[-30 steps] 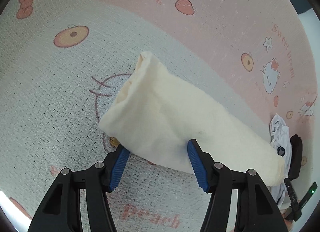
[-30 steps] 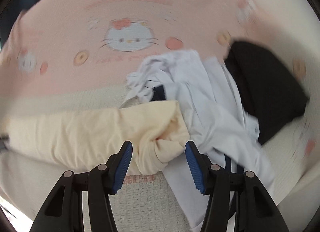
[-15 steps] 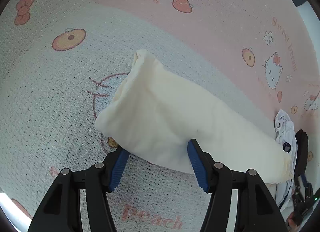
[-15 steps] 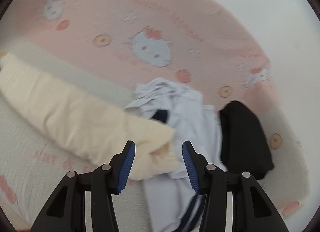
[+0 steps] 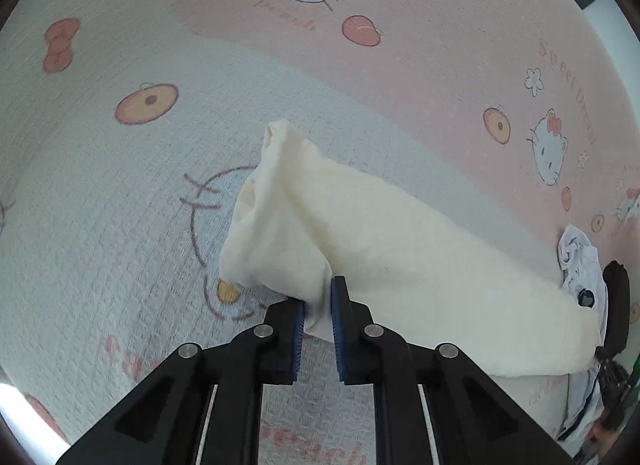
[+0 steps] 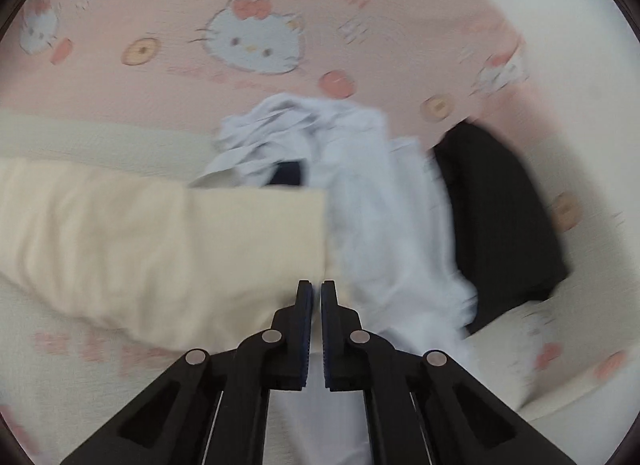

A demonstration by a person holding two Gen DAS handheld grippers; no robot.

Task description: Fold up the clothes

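A cream garment, folded into a long strip, lies across the Hello Kitty blanket. My left gripper is shut on the near edge of its left end, pinching a fold. In the right wrist view the cream garment runs in from the left. My right gripper is shut at the strip's right end, the jaws nearly touching; the view is blurred and I cannot tell whether cloth is between them.
A crumpled white garment lies just right of the cream strip, with a folded black garment beyond it. Both show small at the right edge of the left wrist view, white and black.
Both grippers were open and have closed. The left one now pinches the cream garment's near edge and lifts a fold. The right one moved in at the strip's right end.
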